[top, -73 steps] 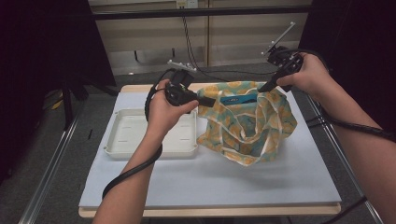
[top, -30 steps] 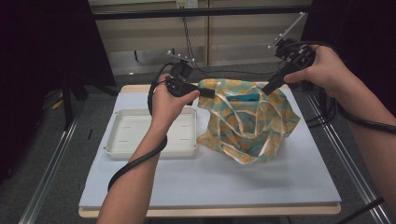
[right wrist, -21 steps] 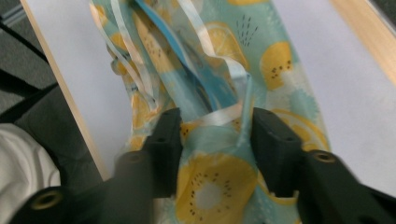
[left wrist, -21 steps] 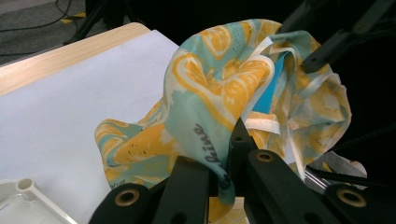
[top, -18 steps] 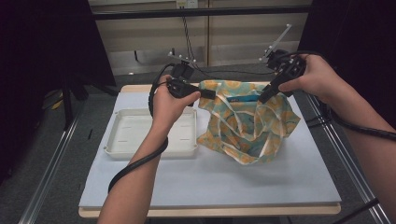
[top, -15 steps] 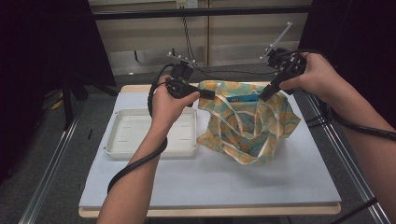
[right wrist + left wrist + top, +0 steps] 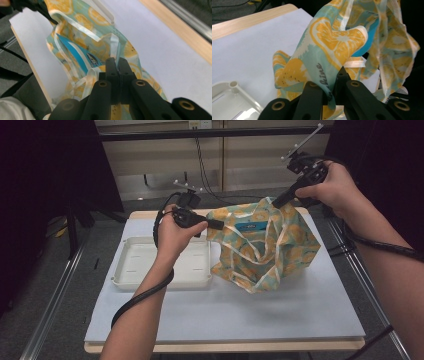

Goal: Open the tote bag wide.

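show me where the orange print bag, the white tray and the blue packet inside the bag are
orange print bag [image 7: 265, 255], high view, on its front fabric.
white tray [image 7: 150, 267], high view, on its bare floor.
blue packet [image 7: 78, 53], right gripper view, on its blue face beside the logo.

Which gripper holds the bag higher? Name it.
The right gripper, shut on the bag at its raised far corner. The left gripper grips the bag's lower edge, beside the white tray.
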`<act>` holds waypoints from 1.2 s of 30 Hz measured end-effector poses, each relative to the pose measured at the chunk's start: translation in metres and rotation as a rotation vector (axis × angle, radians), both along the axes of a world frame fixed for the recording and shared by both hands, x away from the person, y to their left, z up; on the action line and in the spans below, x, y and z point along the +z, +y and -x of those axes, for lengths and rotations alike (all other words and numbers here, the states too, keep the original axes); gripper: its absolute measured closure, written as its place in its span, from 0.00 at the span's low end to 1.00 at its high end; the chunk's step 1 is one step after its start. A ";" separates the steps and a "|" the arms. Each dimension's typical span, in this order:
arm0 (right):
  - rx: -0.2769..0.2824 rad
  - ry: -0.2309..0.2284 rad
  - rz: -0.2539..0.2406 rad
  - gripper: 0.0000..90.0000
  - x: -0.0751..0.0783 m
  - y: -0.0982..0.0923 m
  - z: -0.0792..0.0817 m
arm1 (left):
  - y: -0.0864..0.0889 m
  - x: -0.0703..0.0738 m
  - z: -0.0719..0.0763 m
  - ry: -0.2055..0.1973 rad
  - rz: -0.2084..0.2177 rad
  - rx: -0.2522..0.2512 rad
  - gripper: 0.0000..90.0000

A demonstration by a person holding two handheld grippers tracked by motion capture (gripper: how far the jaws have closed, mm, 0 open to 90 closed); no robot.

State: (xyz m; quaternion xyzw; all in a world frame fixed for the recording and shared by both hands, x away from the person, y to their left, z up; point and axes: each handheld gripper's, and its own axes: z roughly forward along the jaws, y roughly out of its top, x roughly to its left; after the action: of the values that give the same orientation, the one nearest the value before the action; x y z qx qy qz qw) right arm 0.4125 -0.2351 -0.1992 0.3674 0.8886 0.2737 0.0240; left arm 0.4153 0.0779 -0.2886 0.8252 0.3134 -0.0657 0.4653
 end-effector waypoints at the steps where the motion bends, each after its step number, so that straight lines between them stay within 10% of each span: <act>1: -0.004 0.008 0.011 0.99 -0.004 0.000 -0.001 | 0.001 -0.003 -0.001 0.006 0.005 -0.006 0.96; 18: 0.030 0.074 0.092 0.98 -0.035 0.014 0.001 | 0.022 -0.021 0.010 -0.042 -0.104 -0.002 0.30; 36: 0.020 0.080 0.102 0.98 -0.036 0.016 0.006 | 0.024 -0.027 0.033 -0.010 -0.176 -0.079 0.47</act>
State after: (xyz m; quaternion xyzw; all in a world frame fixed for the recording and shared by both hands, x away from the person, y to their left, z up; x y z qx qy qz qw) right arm 0.4062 -0.2191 -0.2355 0.3673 0.9053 0.2132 0.0046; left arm 0.3820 0.1017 -0.3158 0.8749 0.2829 -0.0523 0.3895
